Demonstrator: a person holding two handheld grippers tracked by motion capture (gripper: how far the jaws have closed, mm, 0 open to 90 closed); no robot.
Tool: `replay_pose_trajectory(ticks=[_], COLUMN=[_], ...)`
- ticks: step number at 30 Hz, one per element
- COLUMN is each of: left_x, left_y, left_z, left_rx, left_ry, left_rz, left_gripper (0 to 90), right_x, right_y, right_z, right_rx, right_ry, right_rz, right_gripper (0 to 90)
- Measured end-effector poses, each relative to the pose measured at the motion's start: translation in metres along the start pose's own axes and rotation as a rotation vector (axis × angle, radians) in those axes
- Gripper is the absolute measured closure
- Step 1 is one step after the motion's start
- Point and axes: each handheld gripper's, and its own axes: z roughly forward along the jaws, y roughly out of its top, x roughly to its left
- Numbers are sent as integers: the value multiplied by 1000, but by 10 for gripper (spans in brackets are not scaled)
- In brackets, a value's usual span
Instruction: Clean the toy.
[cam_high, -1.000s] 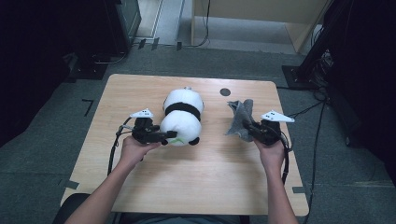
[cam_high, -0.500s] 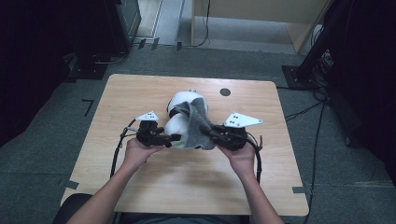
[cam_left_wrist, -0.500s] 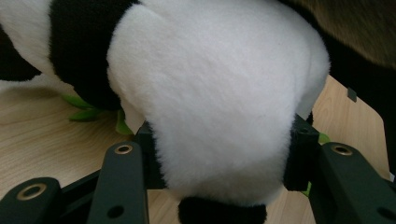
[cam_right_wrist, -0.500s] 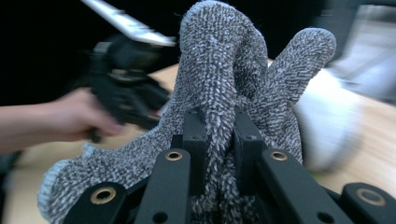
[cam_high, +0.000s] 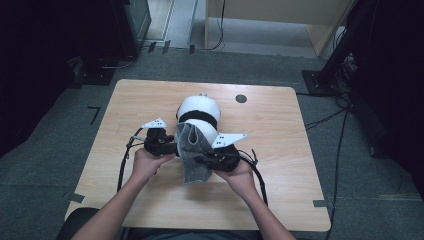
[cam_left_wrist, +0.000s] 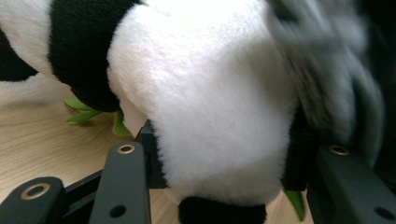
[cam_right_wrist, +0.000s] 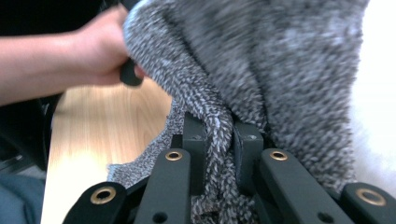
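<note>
One plush panda (cam_high: 199, 120) lies near the middle of the pale wooden table (cam_high: 280, 150), and every place here is told from it. It is a fat rounded shape of soft white pile with a black band across its body; in the left gripper view a few green felt leaves (cam_left_wrist: 84, 109) stick out beneath it.

Two grippers are at work, one in each hand. The left gripper (cam_high: 167, 146) sits just left of the panda's near end; its black jaws stand partly apart with the white fleece bulging between them, pressed in on both sides, so it holds the panda. The left hand (cam_high: 147, 162) behind it comes in from the near edge.

One grey knitted cloth (cam_high: 192, 152), coarse and looped in texture, hangs over the panda's near end and trails down onto the table towards the person. It covers that end of the toy, and its upper part is blurred in both gripper views.

The right gripper (cam_high: 205, 160), just near-right of the panda, has its jaws pinched narrow on a fold of the cloth. A dark round hole (cam_high: 241, 98) marks the table far-right of the panda.
</note>
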Motion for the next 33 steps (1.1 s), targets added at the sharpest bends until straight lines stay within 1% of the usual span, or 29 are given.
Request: replay_pose_trajectory(ticks=[5, 9, 11, 14, 15, 17, 18, 19, 20, 21, 23, 24, 26, 28, 30, 33], left_x=[1, 3, 4, 5, 6, 7, 8, 8, 8, 7, 3, 2, 2, 3, 3, 2], left_y=[0, 0, 1, 1, 1, 2, 2, 2, 2, 3, 4, 4, 4, 4, 4, 4], left_z=[0, -1, -2, -4, -4, -5, -6, -7, -7, -8, -7, -7, -7, -7, -7, -8], left_rx=[6, 2, -11, -21, -23, -30, -37, -44, -50, -52, -32, -29, -25, -19, -17, -22], left_ry=[14, 15, 10, 1, -4, -19, -28, -37, -43, -44, -28, -26, -29, -33, -39, -52], left_rz=[-11, -28, -43, -54, -56, -79, -92, -103, -103, -92, -44, -38, -37, -41, -44, -40], left_gripper=[497, 498, 499, 499, 498, 498, 498, 498, 499, 498, 498, 498, 498, 498, 498, 499], right_x=[-4, -6, -7, -9, -10, -13, -15, -16, -16, -17, -20, -22, -25, -26, -30, -38], right_y=[-9, -13, -16, -18, -19, -20, -21, -21, -22, -24, -26, -26, -27, -28, -28, -31], right_z=[8, 13, 15, 19, 20, 20, 20, 21, 22, 24, 24, 24, 24, 23, 22, 19], right_rx=[23, 33, 41, 62, 59, 48, 49, 60, 78, 95, 106, 110, 116, 125, 135, 141], right_ry=[-9, -11, -13, -14, -14, -7, -7, -14, -24, -38, -49, -48, -48, -63, -75, -103], right_rz=[4, 13, 21, 28, 30, 35, 42, 41, 40, 42, 43, 44, 48, 39, 42, 64], right_gripper=[803, 803, 803, 803, 802, 802, 802, 802, 801, 801, 801, 802, 802, 802, 802, 802])
